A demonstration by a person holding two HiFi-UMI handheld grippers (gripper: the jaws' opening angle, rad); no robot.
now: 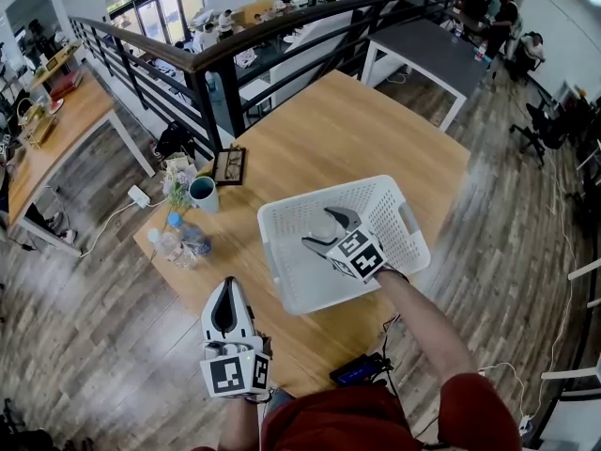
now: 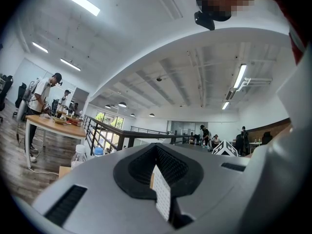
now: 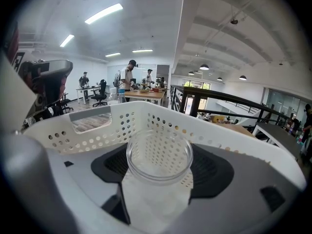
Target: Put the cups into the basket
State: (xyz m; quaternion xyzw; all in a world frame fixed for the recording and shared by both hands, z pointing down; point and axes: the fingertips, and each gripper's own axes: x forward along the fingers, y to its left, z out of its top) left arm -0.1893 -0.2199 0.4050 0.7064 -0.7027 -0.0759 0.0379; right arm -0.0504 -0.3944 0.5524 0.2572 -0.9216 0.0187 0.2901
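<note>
The right gripper [image 1: 331,232], jaws clenched on the clear cup [image 3: 159,155], hung inside the basket [image 1: 299,272] and would best lower it upright before releasing; the left gripper [image 1: 228,294], jaws together and empty, sat at the basket's 7 o'clock.

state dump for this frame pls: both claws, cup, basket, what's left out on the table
right claw: shut on clear cup, down inside the basket walls
left claw: shut, empty, by the table's near edge
basket: white, perforated, on wooden table; no other cup seen in it
outside basket: dark mug and water bottles, to its left
cup contact with basket floor: cannot tell
task state: cup held, not yet released
</note>
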